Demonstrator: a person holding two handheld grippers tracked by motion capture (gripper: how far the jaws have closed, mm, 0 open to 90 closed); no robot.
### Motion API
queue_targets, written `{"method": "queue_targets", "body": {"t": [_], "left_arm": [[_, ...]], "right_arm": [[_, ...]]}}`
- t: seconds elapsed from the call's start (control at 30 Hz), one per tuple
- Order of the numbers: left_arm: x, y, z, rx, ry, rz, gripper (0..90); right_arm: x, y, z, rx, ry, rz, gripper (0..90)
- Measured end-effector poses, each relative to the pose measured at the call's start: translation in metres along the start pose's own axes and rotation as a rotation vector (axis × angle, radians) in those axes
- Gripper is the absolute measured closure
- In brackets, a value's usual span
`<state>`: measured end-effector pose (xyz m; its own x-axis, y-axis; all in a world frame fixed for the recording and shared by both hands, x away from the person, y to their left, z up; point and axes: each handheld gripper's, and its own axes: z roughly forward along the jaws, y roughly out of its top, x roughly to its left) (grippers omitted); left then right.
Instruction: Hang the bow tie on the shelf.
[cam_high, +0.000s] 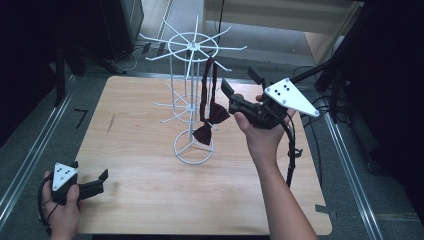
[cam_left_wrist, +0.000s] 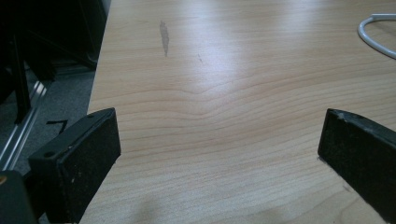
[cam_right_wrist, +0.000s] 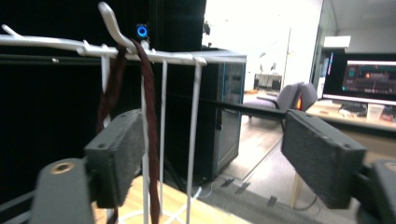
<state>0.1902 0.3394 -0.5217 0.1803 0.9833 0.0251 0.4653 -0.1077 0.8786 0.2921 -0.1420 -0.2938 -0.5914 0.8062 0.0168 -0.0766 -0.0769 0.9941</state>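
A: What sits lowest in the high view?

B: At the lower left, the left gripper (cam_high: 102, 176) lies low over the near left part of the wooden table (cam_high: 150, 200), held in the person's left hand (cam_high: 62, 212). Its jaws stand wide apart with nothing between them. In the left gripper view the two black jaws frame bare wood grain, and a curve of white wire (cam_left_wrist: 373, 35) shows at the upper right corner of the frame.

A: And further up the frame?

B: Right of centre, the right hand (cam_high: 260, 132) holds the right gripper (cam_high: 240, 82), with its grey plate (cam_high: 291, 97) on top. Its jaws are released, spread wide and gripping nothing. They point toward the upper left of the frame, at the rack.

A: Where is the bow tie?

B: The dark red bow tie (cam_high: 210, 122) hangs on the white wire rack (cam_high: 192, 145) at the centre of the frame. Its strap (cam_high: 209, 82) is looped over one arm of the rack's upper ring, and the bow dangles just above the round base. The gripper tips are near the strap but apart from it.

A: What does the right gripper view add?

B: The strap (cam_right_wrist: 150, 140) drapes over a white hook (cam_right_wrist: 109, 18) at the upper left and hangs down just beside the left-hand jaw, not pinched. In the far upper right, a lit monitor (cam_right_wrist: 369, 77) shows.
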Motion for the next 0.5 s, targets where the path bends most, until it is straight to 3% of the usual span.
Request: {"method": "queue_targets", "body": {"t": [0.3, 0.43, 0.5], "left_arm": [[0.000, 0.000, 0.000, 0.002, 0.002, 0.002, 0.0], [0.000, 0.000, 0.000, 0.000, 0.002, 0.002, 0.0], [0.000, 0.000, 0.000, 0.000, 0.002, 0.000, 0.0]], "right_arm": [[-0.017, -0.016, -0.016, 0.051, -0.015, 0.031, 0.2], [-0.021, -0.022, -0.022, 0.055, -0.005, 0.020, 0.0], [-0.022, -0.026, -0.026, 0.059, -0.034, 0.002, 0.0]]}}
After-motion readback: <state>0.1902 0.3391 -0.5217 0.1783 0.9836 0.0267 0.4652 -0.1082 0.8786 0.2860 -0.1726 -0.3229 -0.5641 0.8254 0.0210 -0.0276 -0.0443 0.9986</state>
